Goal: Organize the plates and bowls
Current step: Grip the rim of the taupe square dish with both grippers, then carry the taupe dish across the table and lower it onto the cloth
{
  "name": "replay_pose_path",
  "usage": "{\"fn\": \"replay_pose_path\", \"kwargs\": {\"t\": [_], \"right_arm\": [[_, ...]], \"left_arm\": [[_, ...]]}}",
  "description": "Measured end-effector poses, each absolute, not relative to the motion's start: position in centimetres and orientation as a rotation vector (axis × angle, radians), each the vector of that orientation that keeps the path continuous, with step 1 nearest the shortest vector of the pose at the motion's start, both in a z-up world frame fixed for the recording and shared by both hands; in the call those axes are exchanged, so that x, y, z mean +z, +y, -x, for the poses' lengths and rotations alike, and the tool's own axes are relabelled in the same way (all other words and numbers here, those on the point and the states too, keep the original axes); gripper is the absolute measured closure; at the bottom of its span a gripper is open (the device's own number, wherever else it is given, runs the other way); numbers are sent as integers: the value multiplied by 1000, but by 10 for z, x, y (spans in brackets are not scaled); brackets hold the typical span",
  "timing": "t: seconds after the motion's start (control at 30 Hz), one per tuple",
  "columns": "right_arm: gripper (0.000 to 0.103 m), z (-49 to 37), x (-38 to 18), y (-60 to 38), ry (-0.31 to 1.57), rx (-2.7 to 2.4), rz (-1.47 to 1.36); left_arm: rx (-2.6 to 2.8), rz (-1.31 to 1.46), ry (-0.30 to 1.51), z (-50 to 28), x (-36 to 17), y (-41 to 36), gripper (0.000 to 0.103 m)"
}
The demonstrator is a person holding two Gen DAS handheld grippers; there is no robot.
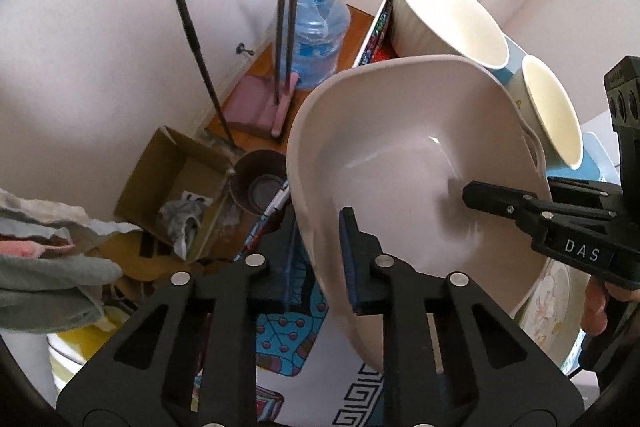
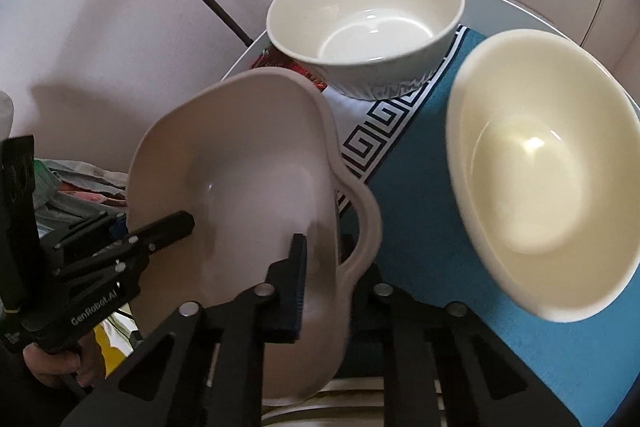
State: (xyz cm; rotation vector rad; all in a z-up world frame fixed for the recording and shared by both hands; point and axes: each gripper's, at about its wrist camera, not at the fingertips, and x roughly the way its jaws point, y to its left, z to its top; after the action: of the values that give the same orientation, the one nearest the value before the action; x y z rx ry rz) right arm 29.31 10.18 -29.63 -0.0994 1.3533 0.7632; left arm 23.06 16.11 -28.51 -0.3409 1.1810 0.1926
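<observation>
With both the left gripper (image 1: 320, 259) and right gripper (image 2: 320, 283) jaws pinching opposite walls of the tilted pale-pink handled ceramic dish (image 2: 240, 163), held above the bench (image 2: 420, 227) at 9 o'clock of the cream glossy bowl (image 2: 548, 179), an uneven pull could slip it onto that bowl.

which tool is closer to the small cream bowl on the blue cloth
Right. The right tool grips the pink handled dish at its handle side, beside the small cream bowl. The left tool clamps the dish's opposite rim, farther away.
</observation>
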Motion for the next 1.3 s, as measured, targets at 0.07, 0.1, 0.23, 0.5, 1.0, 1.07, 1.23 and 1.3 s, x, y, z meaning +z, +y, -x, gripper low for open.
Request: {"fn": "replay_pose_path", "kwargs": {"t": [0.07, 0.1, 0.23, 0.5, 1.0, 1.07, 1.23, 1.3], "right_arm": [[89, -290, -295, 104, 1349, 764, 91], [89, -289, -295, 105, 1344, 761, 90], [89, -283, -290, 103, 1326, 751, 73], [89, -265, -257, 77, 1248, 769, 22], [89, -194, -172, -139, 1056, 471, -143], [89, -181, -175, -166, 1055, 410, -169], [89, -147, -197, -238, 1081, 267, -247], [89, -137, -213, -263, 1102, 216, -274]], "left_arm": [[190, 327, 1171, -231, -282, 160, 86], [191, 319, 1167, -230, -281, 159, 86], [203, 310, 1146, -225, -276, 156, 86], [223, 259, 1056, -209, -231, 129, 86], [-63, 124, 986, -205, -167, -70, 86], [-119, 104, 1001, -205, -171, -101, 86], [-258, 54, 1073, -204, -199, -182, 86], [-292, 32, 1105, -204, -213, -207, 86]]}}
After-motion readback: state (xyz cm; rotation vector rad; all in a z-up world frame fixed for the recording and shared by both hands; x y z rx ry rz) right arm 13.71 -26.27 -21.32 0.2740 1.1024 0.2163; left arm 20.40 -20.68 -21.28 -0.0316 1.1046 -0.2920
